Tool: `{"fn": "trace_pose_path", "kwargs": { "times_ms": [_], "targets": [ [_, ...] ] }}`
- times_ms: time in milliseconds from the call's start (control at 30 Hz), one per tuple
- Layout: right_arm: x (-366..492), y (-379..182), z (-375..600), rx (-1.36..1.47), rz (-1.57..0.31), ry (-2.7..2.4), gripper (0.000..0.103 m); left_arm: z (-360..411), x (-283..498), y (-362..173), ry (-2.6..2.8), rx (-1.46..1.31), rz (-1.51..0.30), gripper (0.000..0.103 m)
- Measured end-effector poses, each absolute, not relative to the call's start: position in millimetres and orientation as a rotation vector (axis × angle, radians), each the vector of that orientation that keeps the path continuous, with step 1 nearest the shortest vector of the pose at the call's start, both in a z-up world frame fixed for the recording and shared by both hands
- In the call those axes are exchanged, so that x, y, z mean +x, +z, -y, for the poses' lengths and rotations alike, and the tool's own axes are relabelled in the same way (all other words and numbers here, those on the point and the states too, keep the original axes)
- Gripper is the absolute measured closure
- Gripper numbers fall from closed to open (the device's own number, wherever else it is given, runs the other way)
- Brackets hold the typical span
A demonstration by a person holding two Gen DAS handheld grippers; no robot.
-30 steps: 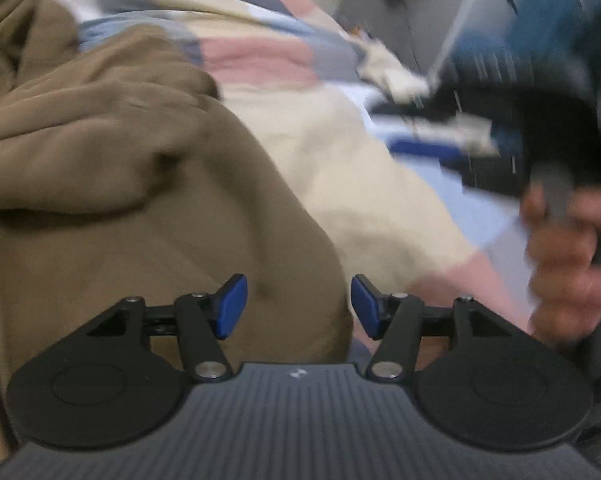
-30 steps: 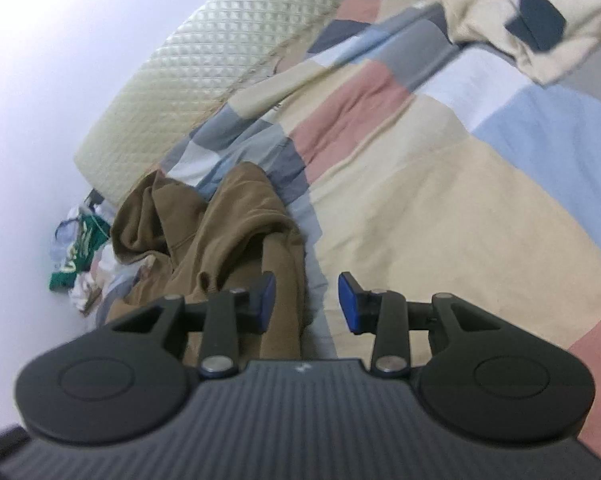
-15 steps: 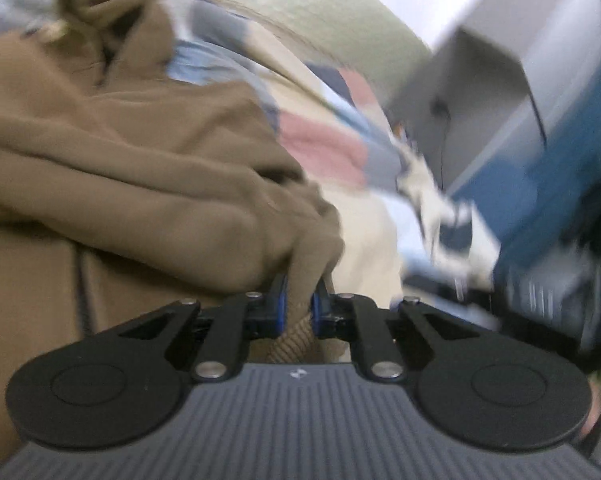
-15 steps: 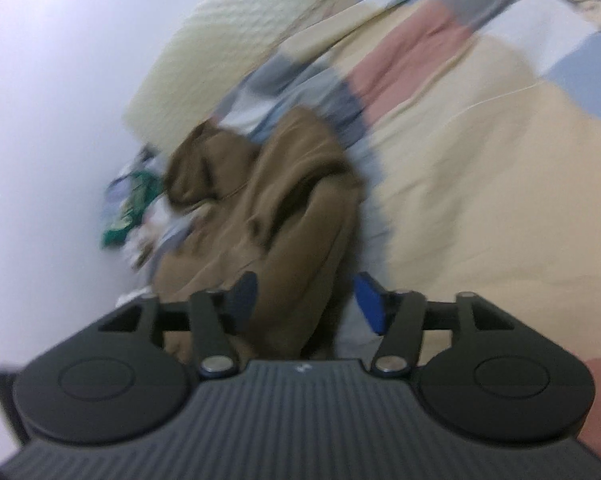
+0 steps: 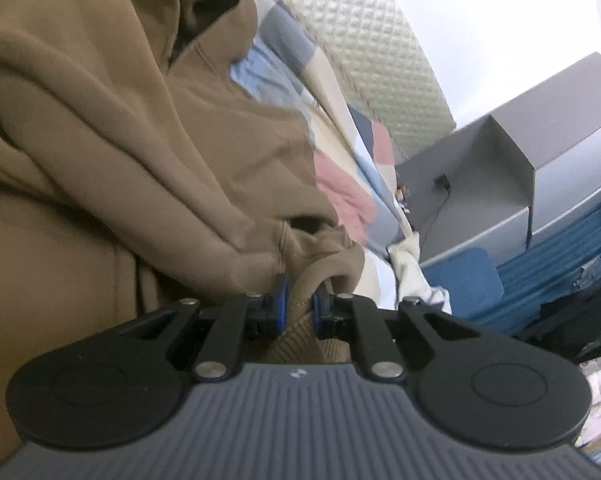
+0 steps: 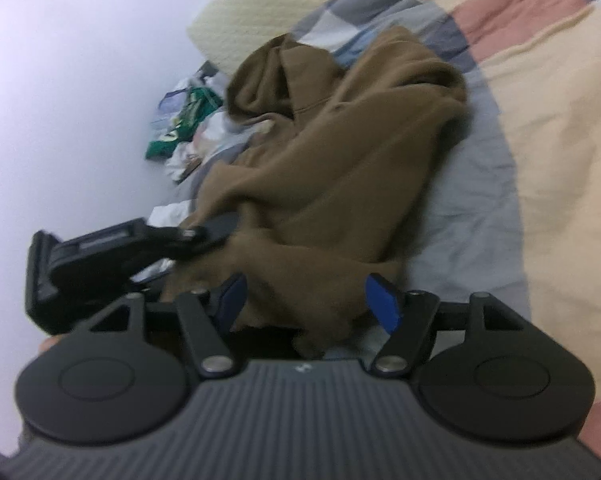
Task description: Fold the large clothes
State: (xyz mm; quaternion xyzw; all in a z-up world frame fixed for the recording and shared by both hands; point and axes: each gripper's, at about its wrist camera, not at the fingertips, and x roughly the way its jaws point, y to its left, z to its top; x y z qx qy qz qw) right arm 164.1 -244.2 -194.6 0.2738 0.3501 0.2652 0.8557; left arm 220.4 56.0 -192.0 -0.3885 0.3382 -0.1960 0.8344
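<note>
A brown hooded sweatshirt [image 6: 332, 160] lies crumpled on a patchwork bedspread [image 6: 540, 128], its hood toward the headboard. In the left wrist view the brown sweatshirt [image 5: 140, 140] fills the left half, and my left gripper [image 5: 299, 307] is shut on its ribbed hem, which bunches between the blue pads. In the right wrist view the left gripper [image 6: 214, 234] reaches in from the left onto the cloth. My right gripper [image 6: 310, 306] hovers over the sweatshirt's near edge, its jaws opening; cloth lies between the pads, which do not press on it.
A quilted cream headboard [image 5: 380, 60] runs along the bed's far side. Grey furniture [image 5: 512, 184] and blue items stand beyond the bed. A cream garment [image 5: 412, 272] lies near there. Green and white clutter [image 6: 184, 120] sits by the white wall.
My left gripper closed on the sweatshirt's hem, then rolled and pulled it sideways. My right gripper swung toward the sweatshirt and widened its jaws over its near edge.
</note>
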Motion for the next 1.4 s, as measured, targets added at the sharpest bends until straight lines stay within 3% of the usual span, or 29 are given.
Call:
{"fn": "trace_pose_path", "kwargs": {
  "times_ms": [300,367,400,467,567,733,900,967,1300,1400],
  "targets": [
    [170.2,-208.7,186.0,0.234,-0.769,0.557,0.036,-66.7,208.0,-161.8,-0.483,-0.777,-0.609,0.09],
    [171.9,-208.8,173.7,0.237,-0.733,0.589,0.055,-67.3,205.5,-153.1,-0.499,-0.756,-0.591,0.09],
    [170.9,-206.9,168.9,0.243,-0.723,0.59,0.056,-68.6,203.6,-148.6,-0.507,-0.754,-0.58,0.09],
    [165.1,-197.6,168.7,0.264,-0.695,0.586,0.079,-72.5,195.2,-134.0,-0.531,-0.726,-0.537,0.09],
    [149.8,-170.2,188.0,0.318,-0.656,0.592,0.09,-73.8,181.8,-105.5,-0.58,-0.695,-0.46,0.09],
    [110.8,-118.2,220.5,0.316,-0.594,0.622,0.091,-54.8,160.8,-63.4,-0.656,-0.518,-0.389,0.09],
    [78.1,-109.4,246.6,0.312,-0.66,0.569,0.092,-27.5,153.0,-71.5,-0.698,-0.431,-0.441,0.089],
    [65.1,-117.9,254.9,0.314,-0.704,0.536,0.1,-11.1,155.1,-87.1,-0.728,-0.397,-0.507,0.088],
    [45.7,-139.1,294.4,0.369,-0.776,0.262,0.1,72.2,161.3,-208.7,-0.642,-0.261,-0.919,0.089],
    [45.2,-142.7,297.2,0.391,-0.773,0.228,0.097,87.8,155.3,-230.1,-0.614,-0.18,-0.92,0.089]
  ]
}}
